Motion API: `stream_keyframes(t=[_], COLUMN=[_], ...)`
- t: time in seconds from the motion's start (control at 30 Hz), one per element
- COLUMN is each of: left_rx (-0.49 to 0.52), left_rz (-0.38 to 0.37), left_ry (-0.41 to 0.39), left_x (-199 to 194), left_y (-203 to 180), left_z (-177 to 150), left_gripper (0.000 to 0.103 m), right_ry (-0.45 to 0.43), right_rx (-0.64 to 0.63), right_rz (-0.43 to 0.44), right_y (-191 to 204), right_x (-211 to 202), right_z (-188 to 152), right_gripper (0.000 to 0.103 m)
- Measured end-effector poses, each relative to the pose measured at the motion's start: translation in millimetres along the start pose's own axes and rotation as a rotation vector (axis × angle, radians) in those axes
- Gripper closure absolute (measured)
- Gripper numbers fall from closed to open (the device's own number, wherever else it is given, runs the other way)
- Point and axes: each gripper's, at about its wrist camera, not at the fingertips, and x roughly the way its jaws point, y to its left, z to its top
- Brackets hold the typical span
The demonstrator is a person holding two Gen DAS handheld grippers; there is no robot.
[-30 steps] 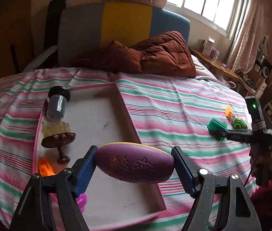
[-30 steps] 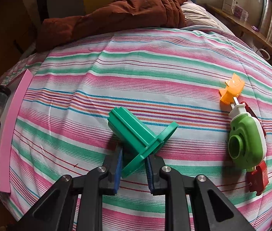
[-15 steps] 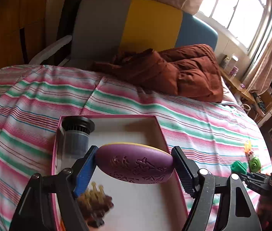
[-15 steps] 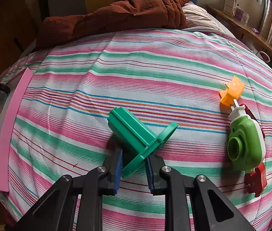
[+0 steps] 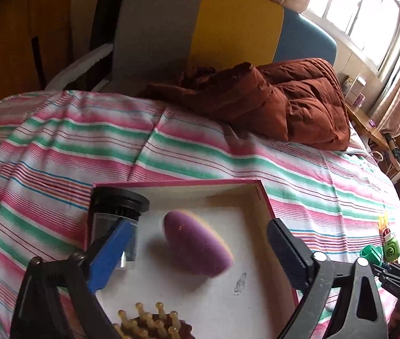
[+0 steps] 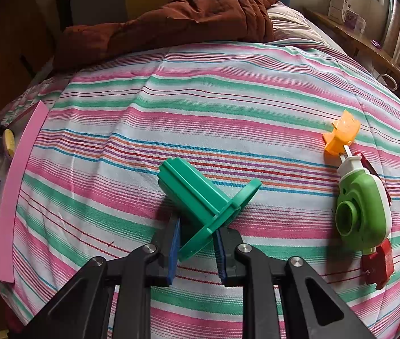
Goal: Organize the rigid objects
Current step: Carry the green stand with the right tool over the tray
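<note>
left gripper jaws wide apart, holding nothing | blurred purple oval case between them, over the pink tray floor | right gripper jaws closed on green spool on striped bedsheet

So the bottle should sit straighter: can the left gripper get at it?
Probably yes: the left gripper is open and empty, and the bottle lies just beyond its left finger, uncovered, though close to the tray wall.

Left wrist view looks closely down into the pink tray; right skims the shared striped bedspread.
</note>
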Motion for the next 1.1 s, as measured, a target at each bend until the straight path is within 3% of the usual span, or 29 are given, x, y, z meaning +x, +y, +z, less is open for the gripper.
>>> stream_keyframes(t=[0.17,0.33,0.6,0.87,1.1], left_rx=[0.047,0.082,0.078,0.026,0.017], left_rz=[0.036,0.097,0.187,0.194,0.191], left_ry=[-0.109,-0.197,-0.280,-0.302,-0.289], left_x=[-42,-84,-133,-159,-163], left_y=[-7,-15,-20,-9,-1], left_z=[-10,-40,-87,-112,-126], left_gripper=[0.000,0.000,0.000,0.000,0.000], right_ry=[-0.003,-0.007,-0.020,-0.023,0.005], right_rx=[-0.009,-0.025,-0.053,-0.070,-0.045], right_rz=[-0.008,-0.021,-0.043,-0.073,-0.150], right_y=[1,3,6,9,18], right_x=[0,1,2,4,5], right_z=[0,0,0,1,4], right_gripper=[0.082,0.082,0.082,0.082,0.082])
